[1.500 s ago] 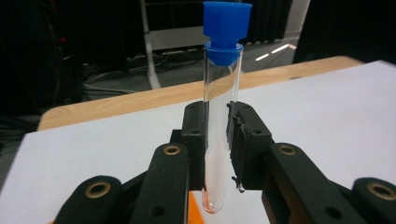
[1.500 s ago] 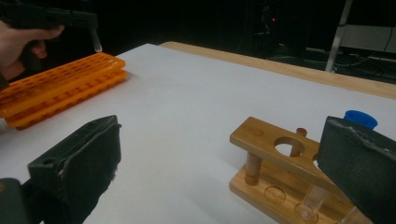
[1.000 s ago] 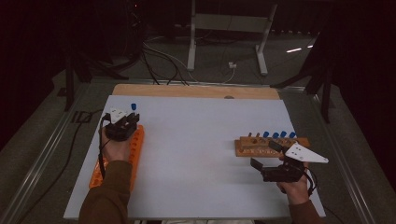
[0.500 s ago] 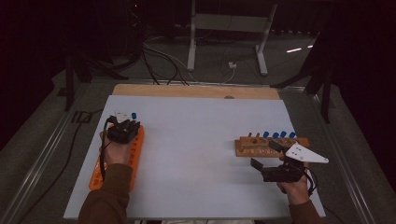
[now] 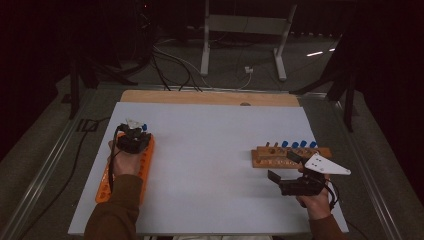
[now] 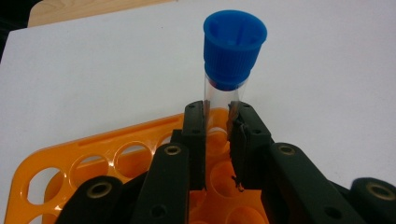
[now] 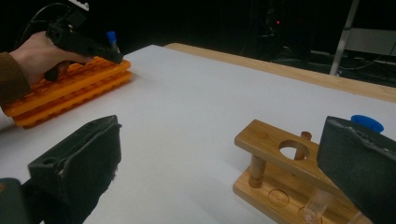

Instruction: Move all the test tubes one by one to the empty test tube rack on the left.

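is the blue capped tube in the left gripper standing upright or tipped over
Upright. In the left gripper view the tube rises straight between the left gripper pads, blue cap on top, over the orange rack.

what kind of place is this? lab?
Probably a lab-style recording bench: a white table with an orange tube rack, a wooden rack of blue-capped tubes, and cables and metal stands on the dark floor behind.

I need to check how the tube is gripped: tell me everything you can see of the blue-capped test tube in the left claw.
The test tube is a clear, plastic-looking tube closed by a ribbed blue screw cap. It stands roughly upright, cap on top, pinched just under the cap between the black jaws of the left claw, which is shut on it. Its lower part is hidden behind the jaws, above the far end of the orange rack. Whether its base sits in a hole cannot be told.
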{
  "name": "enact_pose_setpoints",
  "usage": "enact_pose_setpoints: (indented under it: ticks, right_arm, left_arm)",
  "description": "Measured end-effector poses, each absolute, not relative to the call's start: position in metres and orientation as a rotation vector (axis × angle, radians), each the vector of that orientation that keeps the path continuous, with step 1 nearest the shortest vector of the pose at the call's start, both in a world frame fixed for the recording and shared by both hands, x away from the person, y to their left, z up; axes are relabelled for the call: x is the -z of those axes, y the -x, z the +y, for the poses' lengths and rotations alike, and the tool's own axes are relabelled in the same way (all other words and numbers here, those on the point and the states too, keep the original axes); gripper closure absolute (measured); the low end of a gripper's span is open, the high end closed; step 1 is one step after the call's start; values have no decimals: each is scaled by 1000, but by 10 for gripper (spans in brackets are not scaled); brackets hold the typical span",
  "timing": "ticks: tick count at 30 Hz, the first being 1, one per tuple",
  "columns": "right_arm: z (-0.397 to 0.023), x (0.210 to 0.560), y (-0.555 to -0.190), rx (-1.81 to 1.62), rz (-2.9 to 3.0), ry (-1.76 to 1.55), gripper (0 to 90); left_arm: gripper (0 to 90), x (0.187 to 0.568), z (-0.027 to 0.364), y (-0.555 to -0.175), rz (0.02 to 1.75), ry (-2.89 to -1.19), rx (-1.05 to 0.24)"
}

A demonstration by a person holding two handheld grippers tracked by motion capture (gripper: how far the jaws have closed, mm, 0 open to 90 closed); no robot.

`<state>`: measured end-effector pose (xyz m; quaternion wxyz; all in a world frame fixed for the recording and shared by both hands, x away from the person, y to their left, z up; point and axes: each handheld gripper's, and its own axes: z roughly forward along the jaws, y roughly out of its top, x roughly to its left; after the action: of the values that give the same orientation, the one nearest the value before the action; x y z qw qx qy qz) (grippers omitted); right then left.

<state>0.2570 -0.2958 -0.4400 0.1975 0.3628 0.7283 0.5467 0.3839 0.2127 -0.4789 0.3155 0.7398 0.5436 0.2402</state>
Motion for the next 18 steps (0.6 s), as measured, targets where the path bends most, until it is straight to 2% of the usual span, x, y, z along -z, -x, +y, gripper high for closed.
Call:
enact_pose_setpoints:
  ticks: [5,10,18]
  right_arm:
    - [-296,440,-257,-1534,2039,-1018,0]
    - [-299,440,-258,-1536,2029,-1027,0]
    - [-300,439,-259,-1529,2020,-1035,0]
  left_arm:
    - [770,479,213,-382,1439,-1940,-636]
    - [635,475,218,-375,1417,-1877,-636]
    - [573,464,236,-359,1396,-1722,-633]
